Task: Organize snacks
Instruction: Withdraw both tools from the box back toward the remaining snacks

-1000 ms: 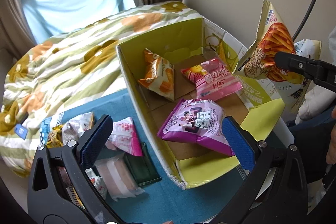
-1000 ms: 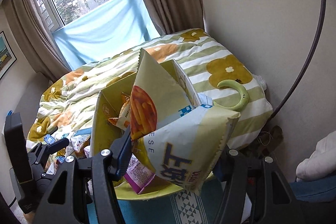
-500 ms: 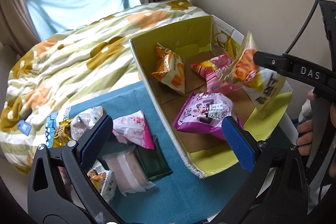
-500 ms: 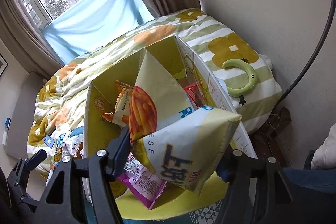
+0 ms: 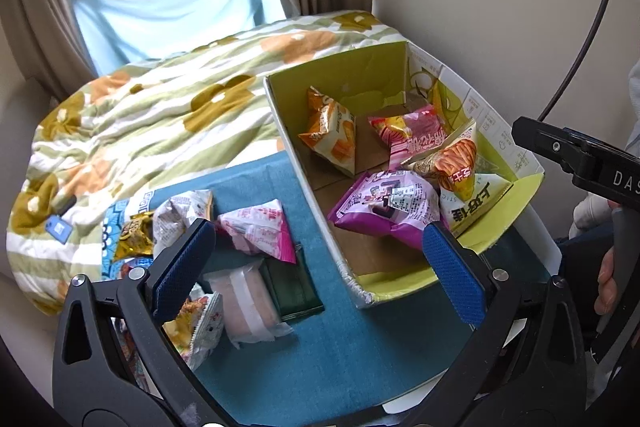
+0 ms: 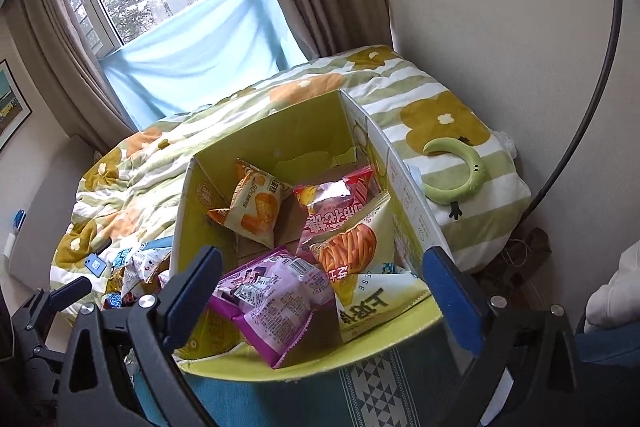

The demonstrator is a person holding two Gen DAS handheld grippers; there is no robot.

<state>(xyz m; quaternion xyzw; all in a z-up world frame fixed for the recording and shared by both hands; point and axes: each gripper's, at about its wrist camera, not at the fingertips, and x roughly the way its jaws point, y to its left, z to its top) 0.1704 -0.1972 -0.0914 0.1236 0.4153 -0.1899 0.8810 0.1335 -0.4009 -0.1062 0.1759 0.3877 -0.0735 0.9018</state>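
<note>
A cardboard box (image 5: 280,115) with a yellow-green inside stands on a blue cloth (image 5: 320,355). In it lie an orange bag (image 5: 330,135), a pink bag (image 5: 412,137), a purple bag (image 5: 388,205) and a cream cheese-stick bag (image 5: 460,171), which leans on the near right corner. My right gripper (image 6: 324,255) hovers over the box's near end, its jaws opening wide; the cheese-stick bag (image 6: 360,259) lies below them, free of the pads. My left gripper (image 5: 316,231) is open and holds nothing, above the box's left wall and a pink-white bag (image 5: 260,229).
Several loose snacks lie on the cloth left of the box, among them a pale pink packet (image 5: 248,307) and a dark green packet (image 5: 294,287). A flowered quilt (image 5: 160,107) covers the bed behind. A green crescent toy (image 6: 460,175) lies right of the box, near the wall.
The right gripper lowered the cheese-stick bag into the box and let it go; its jaws spread wide. The left gripper drew back, so more of the loose snacks show.
</note>
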